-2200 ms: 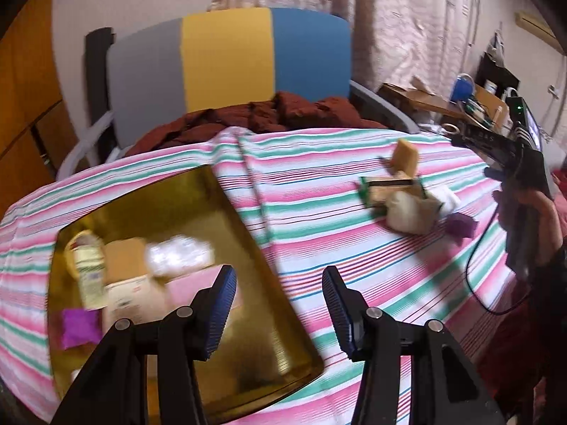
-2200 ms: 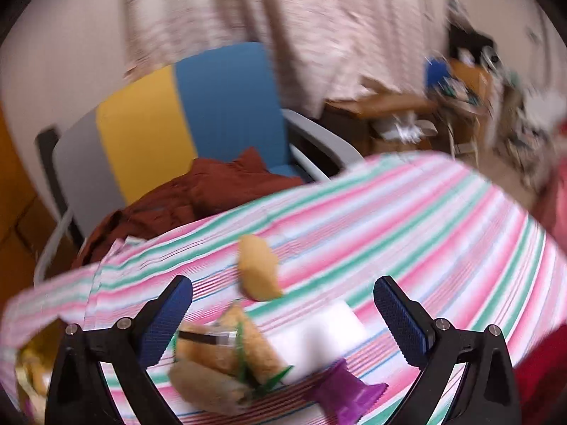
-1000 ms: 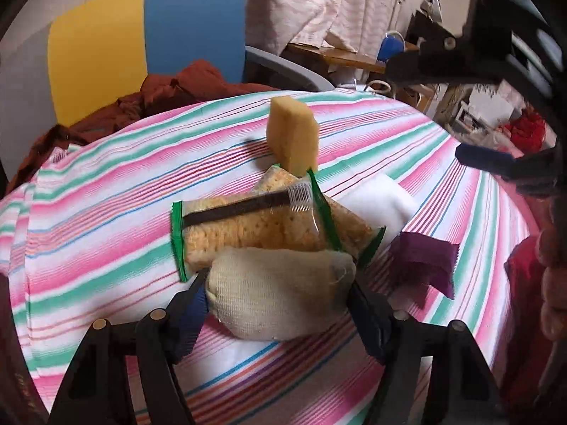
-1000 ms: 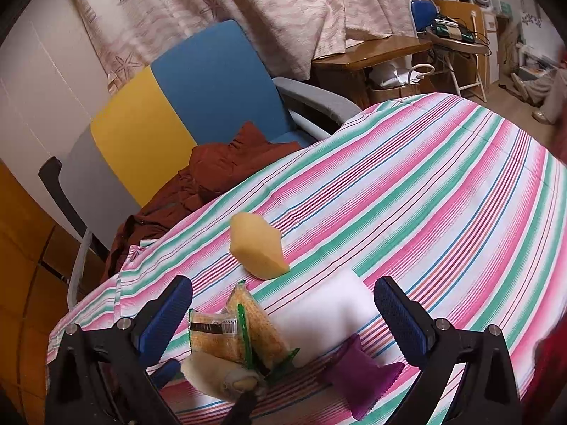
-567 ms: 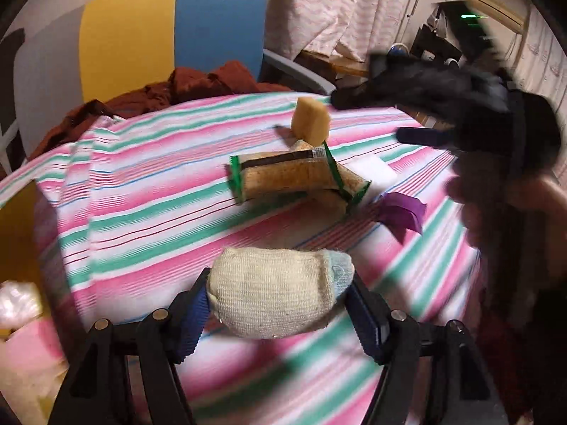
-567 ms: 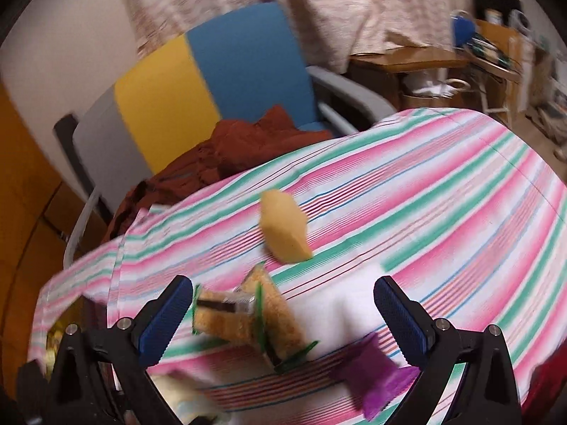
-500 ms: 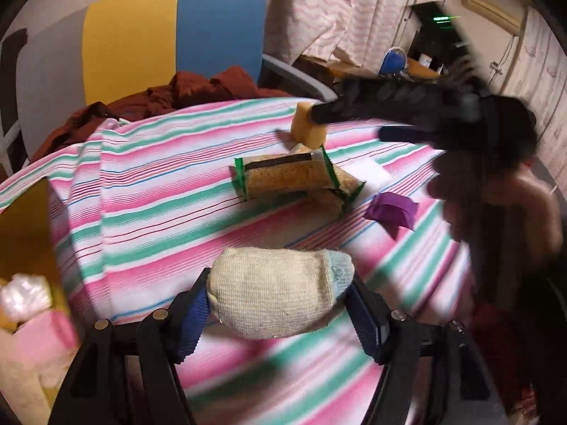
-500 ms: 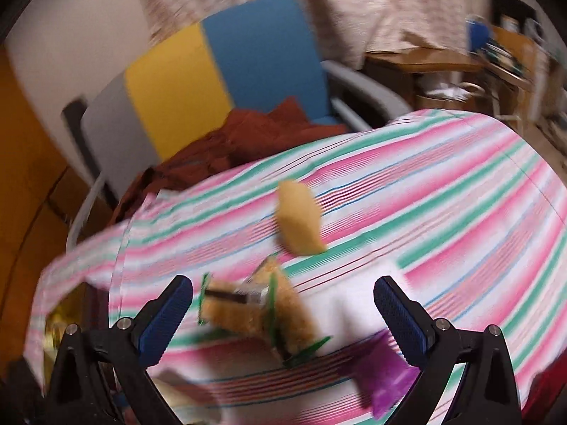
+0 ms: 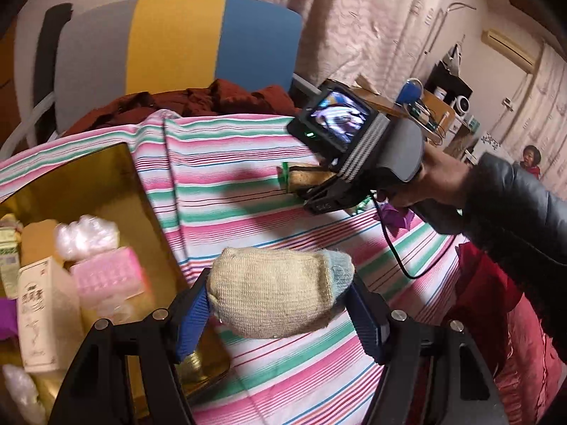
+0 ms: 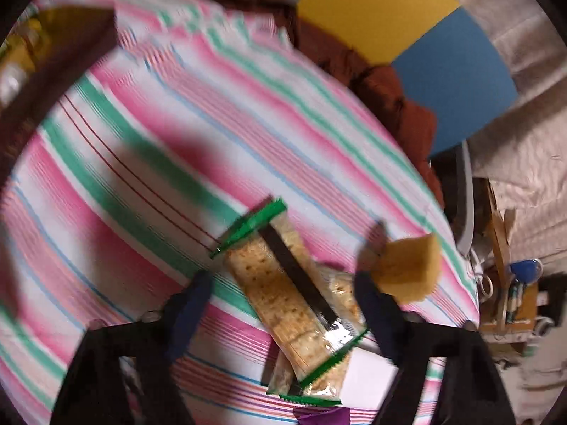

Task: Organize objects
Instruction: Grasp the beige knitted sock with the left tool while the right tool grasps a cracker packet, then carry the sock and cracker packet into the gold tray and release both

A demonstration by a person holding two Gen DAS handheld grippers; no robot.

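Since the earlier frames, you had swung your left gripper (image 9: 280,304) away from the pile on the striped tablecloth (image 9: 226,191) and back toward the gold tray (image 9: 106,177), while your right gripper (image 10: 283,301) had dropped down over the cracker packets (image 10: 283,283). Your left gripper was pinching the rolled beige sock (image 9: 276,290) between its blue pads, the sock hanging above the cloth just at the tray's near right edge, at about 6 o'clock in the left wrist view. Your right gripper was spread wide, its fingers straddling the upper cracker packet without visibly touching it; the view was blurred, so contact could not be ruled out. By my reading, the job was partly done: the tray at 9 o'clock already held a pink block (image 9: 106,276), a white carton (image 9: 39,311), a clear plastic wad (image 9: 85,233) and other small items. The sock had yet to be set down, and the two cracker packets, the yellow sponge (image 10: 411,269) at 3 o'clock of them, a white pad (image 10: 368,375) and a purple piece (image 10: 322,418) at 6 o'clock remained on the cloth. The tray's near corner looked crowded, so the sock likely needed the bare gold patch farther back. The sponge sat just beside your right finger and could be knocked. A chair (image 9: 177,42) with brown cloth (image 9: 212,99) stood at 12 o'clock.
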